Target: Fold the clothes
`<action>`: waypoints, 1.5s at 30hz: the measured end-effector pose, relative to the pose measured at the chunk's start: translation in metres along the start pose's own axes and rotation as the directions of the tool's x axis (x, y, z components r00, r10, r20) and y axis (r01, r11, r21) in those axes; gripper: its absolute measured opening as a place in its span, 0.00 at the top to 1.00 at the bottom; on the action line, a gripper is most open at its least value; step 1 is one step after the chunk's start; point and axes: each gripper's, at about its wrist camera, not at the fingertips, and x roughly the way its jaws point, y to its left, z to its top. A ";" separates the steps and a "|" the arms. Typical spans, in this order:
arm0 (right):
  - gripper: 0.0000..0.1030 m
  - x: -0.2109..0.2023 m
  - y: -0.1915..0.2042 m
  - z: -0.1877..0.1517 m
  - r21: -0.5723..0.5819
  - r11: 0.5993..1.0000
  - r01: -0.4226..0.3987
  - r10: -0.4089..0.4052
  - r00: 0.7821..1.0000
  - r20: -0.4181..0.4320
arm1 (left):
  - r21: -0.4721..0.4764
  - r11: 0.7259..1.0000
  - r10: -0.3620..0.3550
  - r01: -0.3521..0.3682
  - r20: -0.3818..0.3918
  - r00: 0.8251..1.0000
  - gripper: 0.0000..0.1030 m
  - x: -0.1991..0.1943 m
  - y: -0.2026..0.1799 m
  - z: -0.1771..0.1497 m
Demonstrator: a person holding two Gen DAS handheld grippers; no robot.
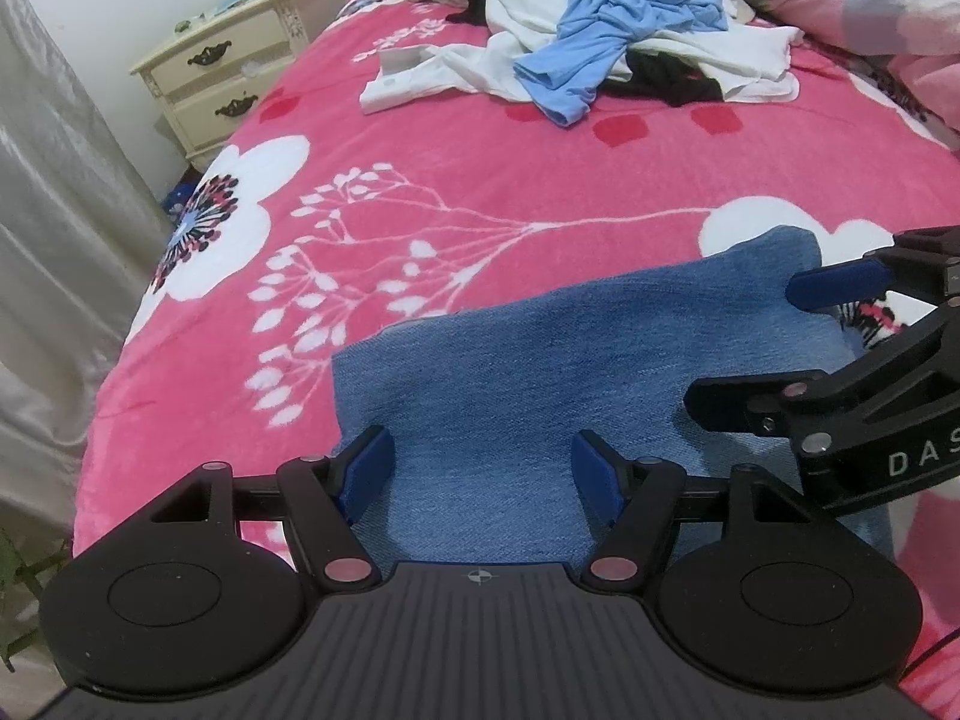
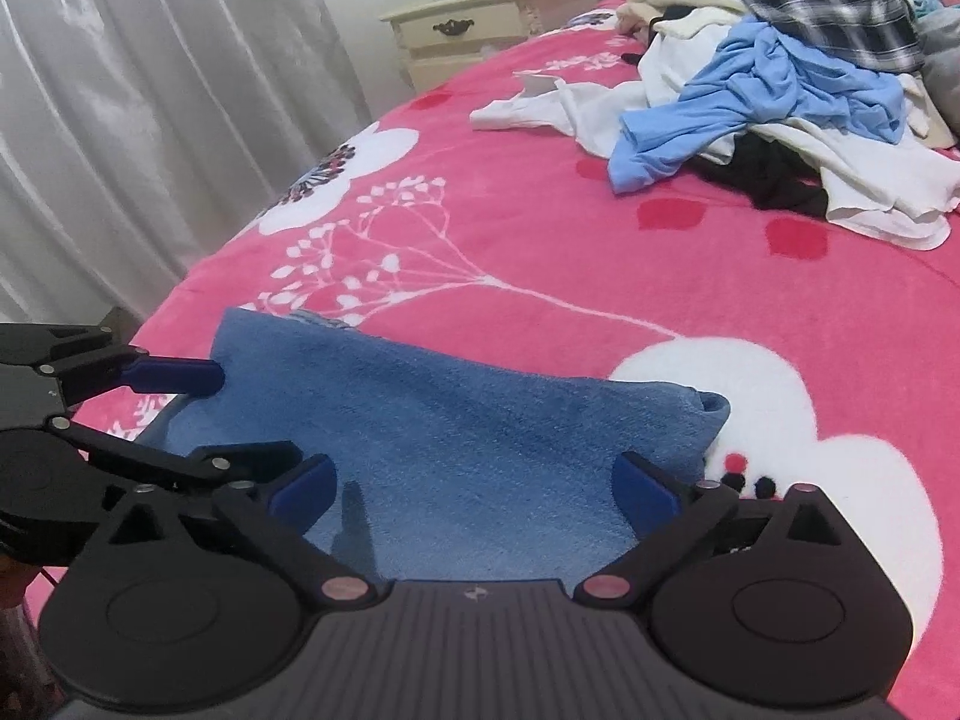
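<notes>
Two claws are held low over a folded piece of blue denim [image 1: 540, 372] that is spread flat on the near part of a pink flowered bedspread [image 1: 456, 168]. The left claw [image 1: 483, 477] is seen with its blue pads apart, the denim beneath them and nothing gripped. The right claw [image 2: 474, 483] is spread wide above the same cloth, also empty. A heap of unfolded clothes [image 2: 780, 90] is piled well apart at the far side of the bed, a light blue shirt [image 1: 618, 30] lying on top. A cream nightstand [image 1: 234, 69] is placed beside the bed near grey curtains [image 2: 150, 120].
</notes>
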 end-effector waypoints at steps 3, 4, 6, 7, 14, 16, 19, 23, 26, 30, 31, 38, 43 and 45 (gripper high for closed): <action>0.00 -0.001 0.000 -0.001 -0.002 1.000 -0.001 0.001 1.000 -0.002 | 0.000 1.000 0.002 -0.002 0.000 1.000 0.34 0.000 0.000 0.000; 0.00 0.000 0.000 -0.001 -0.001 1.000 -0.003 0.003 1.000 -0.003 | 0.001 1.000 0.003 -0.003 0.000 1.000 0.34 0.000 -0.001 0.000; 0.00 0.000 -0.001 -0.001 0.009 1.000 -0.008 0.008 1.000 -0.003 | 0.000 1.000 0.005 -0.005 -0.001 1.000 0.34 0.000 -0.001 0.000; 0.00 0.001 -0.002 -0.001 0.017 1.000 -0.011 0.011 1.000 -0.003 | 0.000 1.000 0.005 -0.005 -0.001 1.000 0.34 0.000 -0.001 0.000; 0.00 0.006 -0.010 -0.002 0.056 0.996 -0.067 0.066 0.998 0.013 | 0.002 1.000 0.008 -0.008 0.002 1.000 0.34 -0.001 0.000 0.000; 0.00 0.007 -0.013 -0.002 0.078 0.994 -0.081 0.080 0.997 0.017 | 0.003 1.000 0.008 -0.008 0.008 1.000 0.33 -0.001 0.001 0.000; 0.00 0.008 -0.013 -0.005 0.109 0.991 -0.079 0.075 0.996 0.040 | -0.008 1.000 0.002 -0.002 0.028 1.000 0.32 -0.002 0.001 -0.003; 0.04 -0.011 -0.005 -0.007 0.091 0.996 -0.025 0.017 0.996 0.086 | -0.044 0.999 -0.007 0.009 0.064 0.998 0.31 -0.009 0.004 -0.006; 0.06 -0.051 -0.014 -0.023 0.116 0.993 0.006 -0.033 0.974 0.226 | -0.088 0.993 -0.064 0.078 0.154 0.986 0.31 -0.027 0.021 -0.014; 0.54 -0.076 -0.039 -0.047 0.198 0.978 0.060 -0.111 0.960 0.257 | -0.085 0.983 -0.134 0.163 0.278 0.951 0.32 -0.041 0.040 -0.021; 0.60 -0.074 -0.044 -0.047 0.205 0.977 0.055 -0.106 0.964 0.244 | -0.063 0.984 -0.144 0.169 0.289 0.946 0.32 -0.038 0.039 -0.019; 0.83 -0.019 -0.047 -0.009 0.106 0.994 -0.021 0.003 0.987 0.164 | 0.002 0.993 -0.112 0.115 0.258 0.960 0.40 0.009 0.024 0.002; 1.00 0.016 -0.106 0.008 0.340 0.936 -0.091 0.028 0.982 0.188 | -0.020 0.988 -0.142 0.152 0.254 0.957 0.38 0.018 0.033 0.000; 0.97 0.003 -0.133 0.010 0.431 0.899 -0.081 -0.025 0.972 0.235 | -0.027 0.986 -0.153 0.167 0.267 0.952 0.36 0.019 0.037 -0.004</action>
